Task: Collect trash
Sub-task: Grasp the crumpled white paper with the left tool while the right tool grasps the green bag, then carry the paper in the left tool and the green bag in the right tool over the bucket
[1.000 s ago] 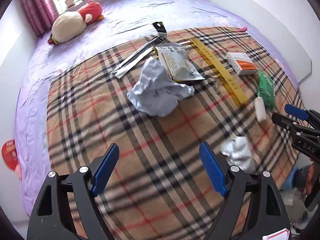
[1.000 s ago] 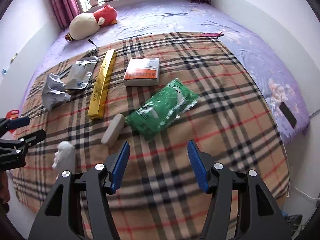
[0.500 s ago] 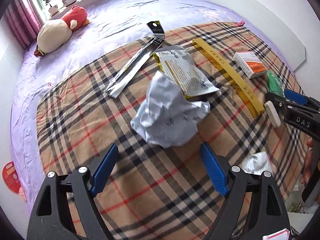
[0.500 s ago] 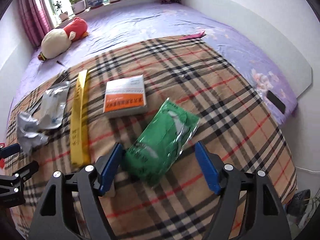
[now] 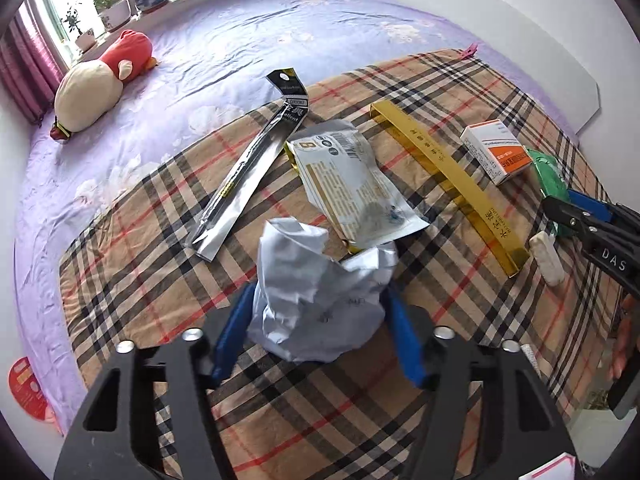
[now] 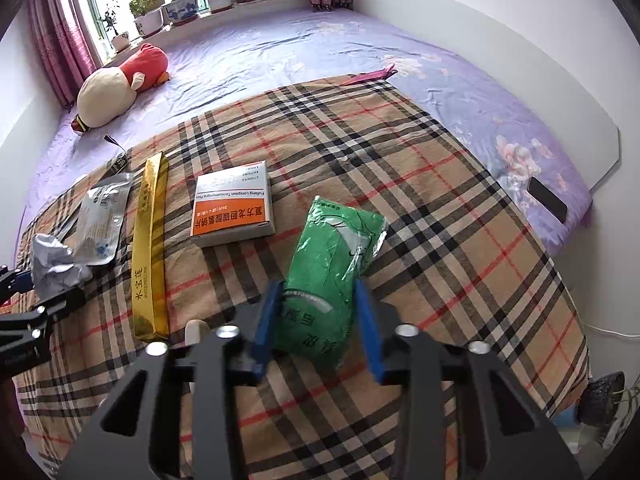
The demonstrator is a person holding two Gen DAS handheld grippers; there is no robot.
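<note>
We see the left gripper (image 5: 318,328), jaws just closing, clamped on the crumpled grey bag (image 5: 320,296) at the near edge of the plaid blanket (image 5: 132,280). The right gripper (image 6: 316,328), jaws likewise just closing, squeezes the green packet (image 6: 332,264) on that blanket. Farther up the blanket lie the orange-and-white box (image 6: 232,208) and the yellow strip (image 6: 150,240).
</note>
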